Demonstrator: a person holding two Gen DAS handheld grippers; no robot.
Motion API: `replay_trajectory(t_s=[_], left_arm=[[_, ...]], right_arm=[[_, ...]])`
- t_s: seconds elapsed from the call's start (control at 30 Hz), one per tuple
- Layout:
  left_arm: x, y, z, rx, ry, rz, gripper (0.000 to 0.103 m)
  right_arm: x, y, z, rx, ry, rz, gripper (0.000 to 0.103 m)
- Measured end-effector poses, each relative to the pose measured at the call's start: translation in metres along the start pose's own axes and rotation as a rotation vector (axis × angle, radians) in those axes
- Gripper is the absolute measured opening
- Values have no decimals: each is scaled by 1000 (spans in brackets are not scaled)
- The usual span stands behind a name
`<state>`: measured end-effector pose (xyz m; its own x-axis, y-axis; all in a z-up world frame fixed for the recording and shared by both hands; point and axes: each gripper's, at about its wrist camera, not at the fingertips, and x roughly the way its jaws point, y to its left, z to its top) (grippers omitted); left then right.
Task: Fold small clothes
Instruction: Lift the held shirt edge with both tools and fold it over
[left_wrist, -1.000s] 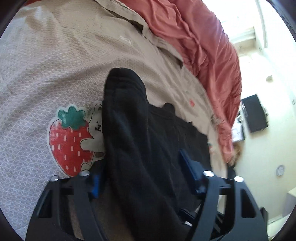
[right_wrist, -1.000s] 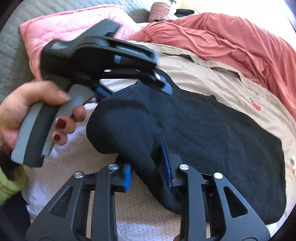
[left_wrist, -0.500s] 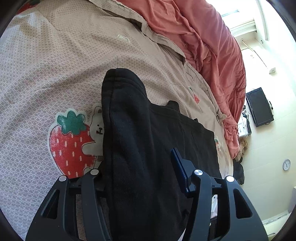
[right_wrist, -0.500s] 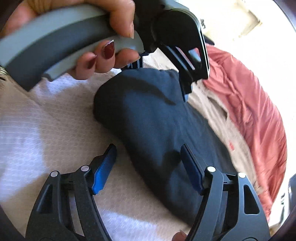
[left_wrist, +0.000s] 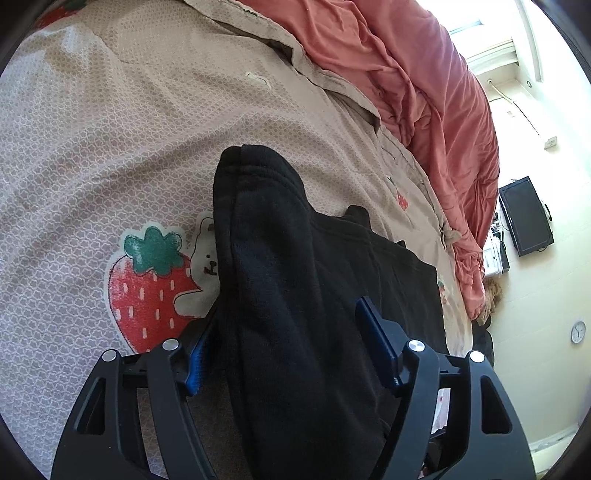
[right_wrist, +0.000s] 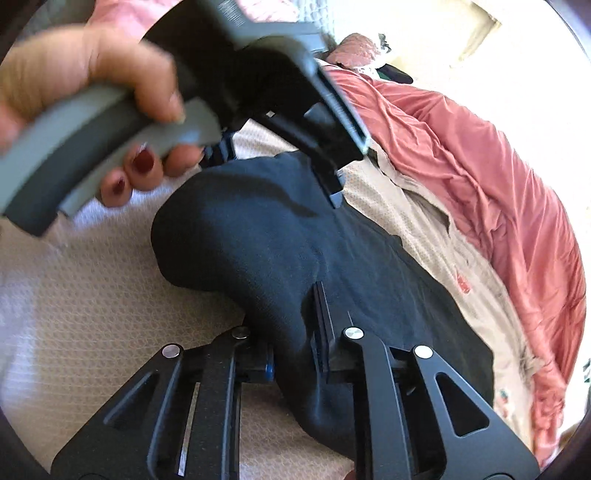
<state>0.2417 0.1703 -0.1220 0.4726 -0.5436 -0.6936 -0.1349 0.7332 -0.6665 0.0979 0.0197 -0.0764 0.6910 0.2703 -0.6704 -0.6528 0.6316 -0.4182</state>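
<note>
Nearest in the right wrist view: right claw (right_wrist: 293, 354) clenched on a thick fold of the black garment (right_wrist: 295, 251), blue pads pressed into the cloth from both sides. Just beyond, a rounded bulge of the same garment, lifted a little off the bedspread (right_wrist: 92, 295). Above that bulge, the left hand (right_wrist: 85, 92), nails painted dark red, wrapped around the grey handle of the left claw (right_wrist: 280, 158), whose black body reaches down to the garment's far edge. Farther right, the rest of the garment spread flat across the bed.

Nearest in the left wrist view: left claw (left_wrist: 284, 354) grasping a bunched ridge of the black garment (left_wrist: 295, 295), left blue pad tight against the cloth, right blue pad pressing it from the other side. Ridge standing up between the fingers and ending in a rounded hem. Beside it on the left, a strawberry-and-bear print (left_wrist: 155, 284) on the beige patterned bedspread (left_wrist: 110, 129), partly covered by the cloth. Beyond, a rumpled coral-red blanket (left_wrist: 424, 92) along the bed's far side. Farthest off, a dark screen (left_wrist: 526, 216) and a round wall clock (left_wrist: 578, 331) on a pale wall.
</note>
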Motion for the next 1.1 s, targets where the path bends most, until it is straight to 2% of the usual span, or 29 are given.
replay_trajectory(t_s=[0.1,0.27,0.33,0.43,0.7,1.1], left_arm=[[1,-5,0,14,-2,-6,67],[2,-18,-3,62,-7,20,50],[1,-21,-3,78,-10,36,39],[-3,-25,-3,84,-24,36,32],[-15,-42,-6,114,-55,33,25],[-32,-100,-22,154,-105,21,24]], right_arm=[[0,-5,2,27,-4,13,9],[3,-8,2,48,-3,19,9],[1,-7,1,50,-6,20,9],[-2,-8,1,65,-13,23,9],[-12,-17,-3,106,-36,31,9],[-51,-57,-26,183,-81,21,7]])
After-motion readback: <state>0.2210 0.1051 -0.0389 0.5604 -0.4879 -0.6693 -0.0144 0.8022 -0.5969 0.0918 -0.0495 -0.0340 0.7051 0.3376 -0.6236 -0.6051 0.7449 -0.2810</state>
